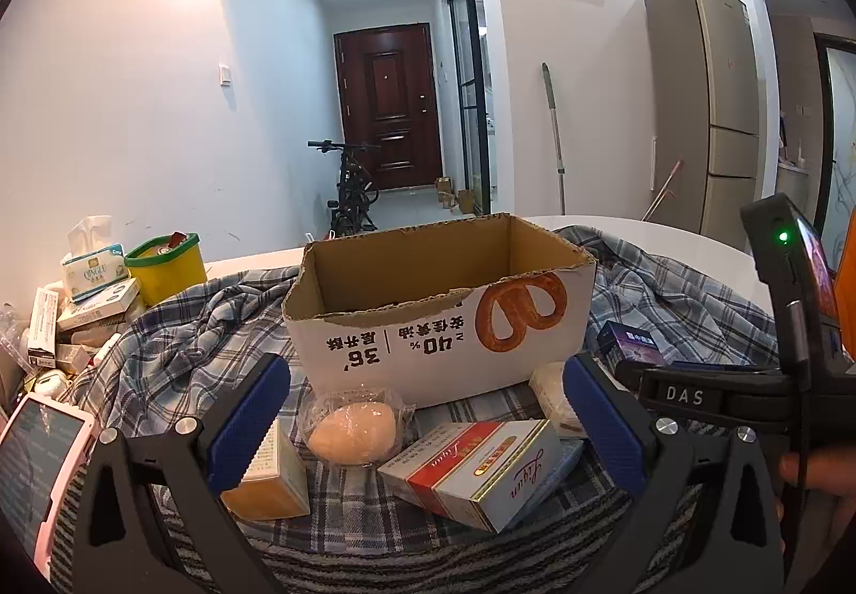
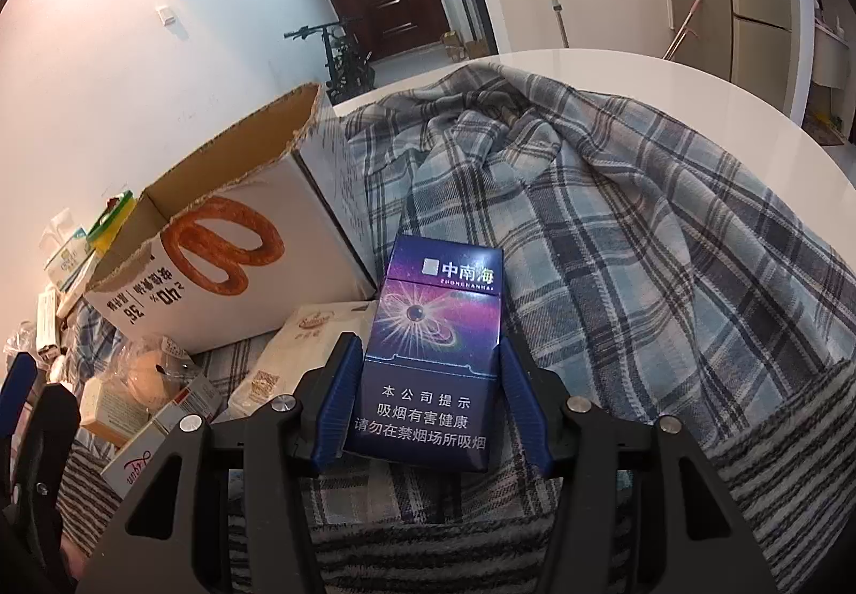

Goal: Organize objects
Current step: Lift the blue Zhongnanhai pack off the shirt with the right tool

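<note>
Right of the cardboard box point(image 2: 224, 241), beside its wall: purple cigarette pack point(image 2: 433, 353) clamped in right gripper point(image 2: 428, 401), long axis pointing away along the fingers. Left gripper point(image 1: 422, 433) spread, empty, facing the box front.

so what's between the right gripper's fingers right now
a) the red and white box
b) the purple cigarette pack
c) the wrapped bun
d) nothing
b: in the right wrist view the right gripper has its blue fingers pressed against both sides of the purple cigarette pack.
</note>
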A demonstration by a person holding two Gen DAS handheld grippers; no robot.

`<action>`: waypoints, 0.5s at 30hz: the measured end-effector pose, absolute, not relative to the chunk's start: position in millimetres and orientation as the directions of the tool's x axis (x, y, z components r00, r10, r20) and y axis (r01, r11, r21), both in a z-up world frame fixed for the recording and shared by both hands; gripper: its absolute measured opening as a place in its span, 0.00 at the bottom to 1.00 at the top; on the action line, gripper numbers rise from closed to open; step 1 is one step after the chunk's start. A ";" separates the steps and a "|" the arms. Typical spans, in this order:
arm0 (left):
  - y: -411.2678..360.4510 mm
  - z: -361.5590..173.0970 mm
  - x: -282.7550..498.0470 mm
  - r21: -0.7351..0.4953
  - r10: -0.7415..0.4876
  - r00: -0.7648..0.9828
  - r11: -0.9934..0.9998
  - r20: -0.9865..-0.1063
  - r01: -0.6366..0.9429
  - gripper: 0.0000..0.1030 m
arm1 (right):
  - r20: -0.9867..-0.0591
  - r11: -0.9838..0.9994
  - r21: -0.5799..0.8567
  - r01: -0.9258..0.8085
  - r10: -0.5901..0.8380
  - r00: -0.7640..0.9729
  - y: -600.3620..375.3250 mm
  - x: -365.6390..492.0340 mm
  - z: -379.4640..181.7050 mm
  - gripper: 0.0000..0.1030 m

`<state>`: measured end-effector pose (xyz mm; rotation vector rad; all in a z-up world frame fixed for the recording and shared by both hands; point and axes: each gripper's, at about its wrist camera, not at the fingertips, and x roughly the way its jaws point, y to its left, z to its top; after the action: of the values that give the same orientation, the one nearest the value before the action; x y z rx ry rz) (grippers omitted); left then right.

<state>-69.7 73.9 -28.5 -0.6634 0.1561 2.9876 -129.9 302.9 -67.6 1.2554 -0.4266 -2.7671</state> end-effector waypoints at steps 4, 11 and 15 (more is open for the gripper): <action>73.4 -28.8 -70.2 0.080 0.053 -0.903 -0.992 -0.426 -0.096 1.00 | -0.738 -0.962 0.268 -0.048 -0.173 -0.652 301.1 -131.5 -69.1 0.51; 72.3 -29.2 -70.0 0.079 0.051 -0.904 -0.992 -0.425 -0.094 1.00 | -0.710 -0.959 0.284 -0.016 -0.199 -0.675 299.9 -128.2 -65.6 0.49; 68.9 -29.4 -70.0 0.068 0.047 -0.904 -0.994 -0.426 -0.084 1.00 | -0.674 -0.957 0.289 0.008 -0.210 -0.709 300.1 -123.1 -58.1 0.49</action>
<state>-70.0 68.9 -29.4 -0.6678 0.1297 2.9983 -123.1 300.1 -58.1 1.1416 -0.4047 -2.7691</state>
